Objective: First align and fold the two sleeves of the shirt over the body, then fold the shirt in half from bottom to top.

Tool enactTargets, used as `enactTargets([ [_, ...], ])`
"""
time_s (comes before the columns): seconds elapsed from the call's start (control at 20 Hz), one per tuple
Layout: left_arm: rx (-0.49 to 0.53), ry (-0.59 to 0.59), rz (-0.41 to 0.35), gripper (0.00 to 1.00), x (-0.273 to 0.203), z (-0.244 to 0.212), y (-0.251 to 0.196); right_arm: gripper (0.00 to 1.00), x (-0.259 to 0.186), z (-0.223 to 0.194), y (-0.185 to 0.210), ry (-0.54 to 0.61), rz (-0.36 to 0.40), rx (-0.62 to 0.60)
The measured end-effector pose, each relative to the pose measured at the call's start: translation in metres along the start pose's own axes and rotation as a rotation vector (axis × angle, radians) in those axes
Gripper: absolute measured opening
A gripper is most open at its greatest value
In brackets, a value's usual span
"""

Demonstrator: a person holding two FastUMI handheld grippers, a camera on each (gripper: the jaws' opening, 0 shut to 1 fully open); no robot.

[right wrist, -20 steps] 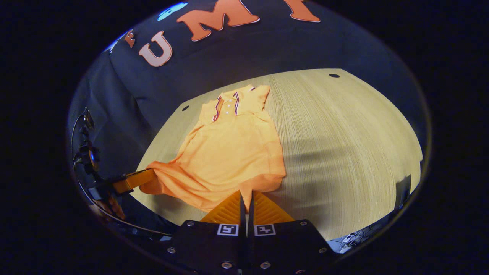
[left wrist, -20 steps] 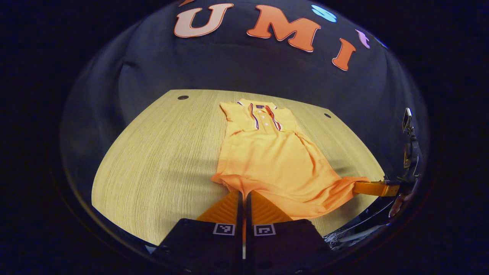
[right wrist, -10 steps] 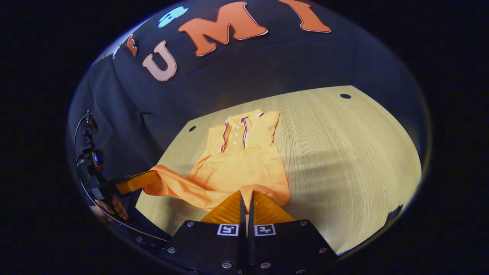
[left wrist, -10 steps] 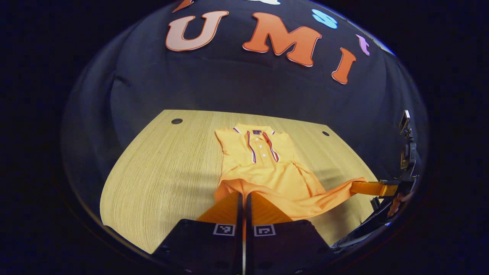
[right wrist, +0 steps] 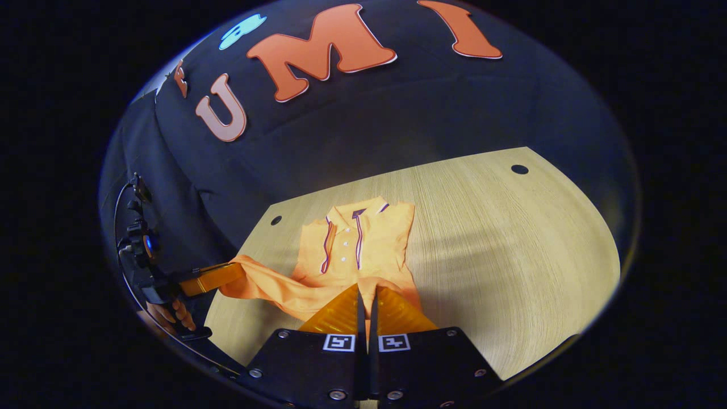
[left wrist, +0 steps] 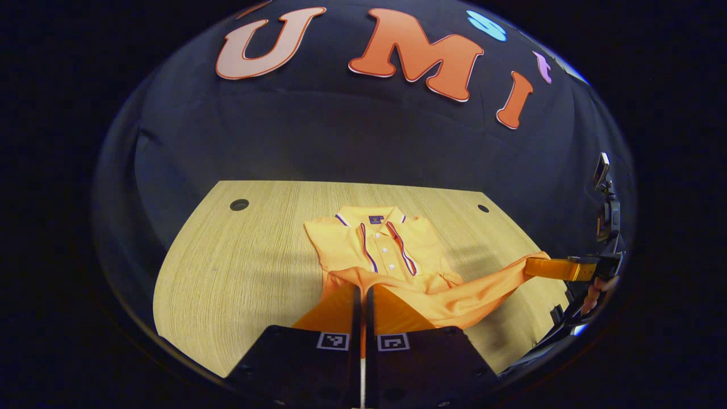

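Both tools clamped tight on the hem of the shirt (left wrist: 392, 250): left tool (left wrist: 361, 295) at one bottom corner, right tool (right wrist: 366, 295) at the other. Hem raised above the counter (left wrist: 238, 267), collar end lying flat, probably so the bottom half can carry over toward the collar.

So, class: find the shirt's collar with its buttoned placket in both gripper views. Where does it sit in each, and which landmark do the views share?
Left gripper view: the collar sits at centre, just beyond the raised hem.
Right gripper view: the collar sits slightly left of centre, above the fingers.
Shared landmark: the wooden table under the shirt.
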State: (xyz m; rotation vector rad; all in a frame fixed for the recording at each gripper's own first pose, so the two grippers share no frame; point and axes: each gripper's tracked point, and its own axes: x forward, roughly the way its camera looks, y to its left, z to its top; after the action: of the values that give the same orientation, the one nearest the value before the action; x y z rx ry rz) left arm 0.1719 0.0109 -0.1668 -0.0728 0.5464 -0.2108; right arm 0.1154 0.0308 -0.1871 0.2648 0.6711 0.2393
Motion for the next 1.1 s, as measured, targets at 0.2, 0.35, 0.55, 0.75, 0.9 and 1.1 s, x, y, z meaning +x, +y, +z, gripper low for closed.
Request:
enactTargets([
  [0.2, -0.016, 0.028, -0.015, 0.03, 0.03, 0.022, 0.016, 0.01, 0.029, 0.033, -0.001, -0.011, -0.022, 0.004],
  [0.35, -0.027, 0.046, -0.019, 0.04, 0.056, 0.036, 0.031, 0.01, 0.056, 0.057, -0.002, -0.013, -0.041, 0.007],
  [0.55, -0.106, 0.099, -0.046, 0.04, 0.092, 0.046, 0.047, 0.01, 0.093, 0.082, -0.005, -0.008, -0.069, 0.009],
  [0.75, -0.178, 0.13, -0.069, 0.04, 0.132, 0.059, 0.062, 0.01, 0.136, 0.095, -0.004, 0.018, -0.074, 0.045],
  [0.9, -0.191, 0.139, -0.078, 0.03, 0.159, 0.069, 0.07, 0.01, 0.163, 0.105, -0.011, 0.03, -0.092, 0.039],
  [1.1, -0.141, 0.14, -0.091, 0.04, 0.186, 0.076, 0.077, 0.01, 0.184, 0.115, -0.023, 0.051, -0.115, 0.022],
])
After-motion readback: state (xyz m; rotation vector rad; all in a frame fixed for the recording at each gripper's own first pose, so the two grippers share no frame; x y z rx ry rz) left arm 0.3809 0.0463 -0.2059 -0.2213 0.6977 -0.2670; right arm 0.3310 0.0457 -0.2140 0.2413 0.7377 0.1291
